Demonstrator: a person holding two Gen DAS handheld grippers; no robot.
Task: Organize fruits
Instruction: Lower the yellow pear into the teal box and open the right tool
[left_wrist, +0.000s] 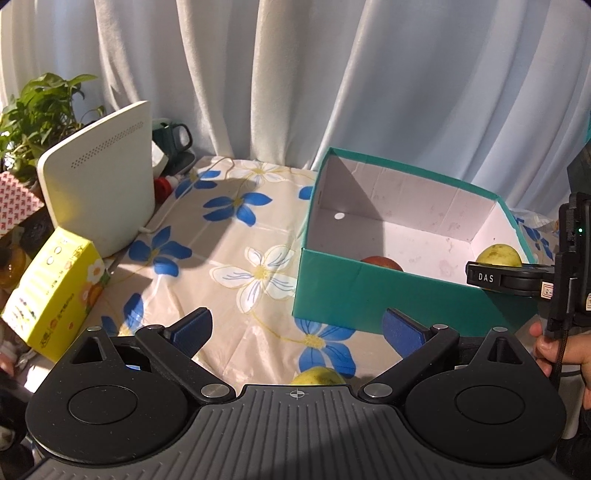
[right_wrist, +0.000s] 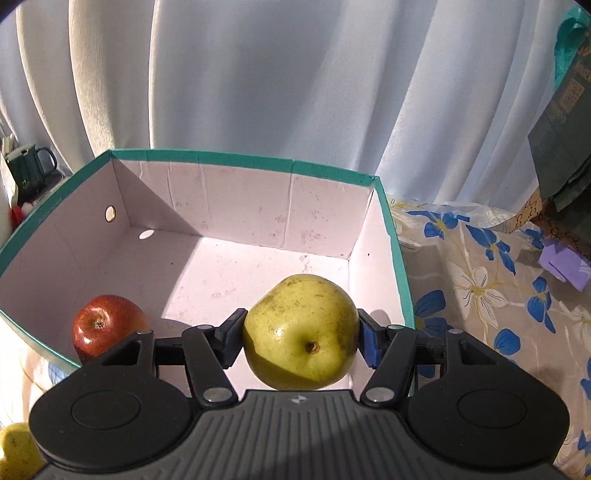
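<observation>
At the far left of the table (left_wrist: 236, 236), which is covered in a flowered cloth, stand a yellow carton (left_wrist: 55, 291), a white router-like device (left_wrist: 99, 184) and a dark green mug (left_wrist: 173, 136), all well apart from the work. Next comes the left gripper (left_wrist: 295, 328), its jaws spread wide and holding nothing; a second yellow pear (left_wrist: 318, 376) lies on the cloth just below it, half hidden by the gripper body. Further right sits the teal box (right_wrist: 207, 157), open-topped, with a red apple (right_wrist: 105, 325) resting on its floor against the near wall. The right gripper (right_wrist: 301, 341) is clamped on a yellow-green pear (right_wrist: 301, 332), pads pressing both flanks, and holds it over the near right part of the box.

The step in hand appears to be setting this pear down inside. To do it well, lower it until it meets the floor before letting go, so it does not drop and bruise or roll. Keep it clear of the right wall and away from the apple. Open the jaws slowly, then lift straight up. The left gripper is well placed to take the remaining pear next.
</observation>
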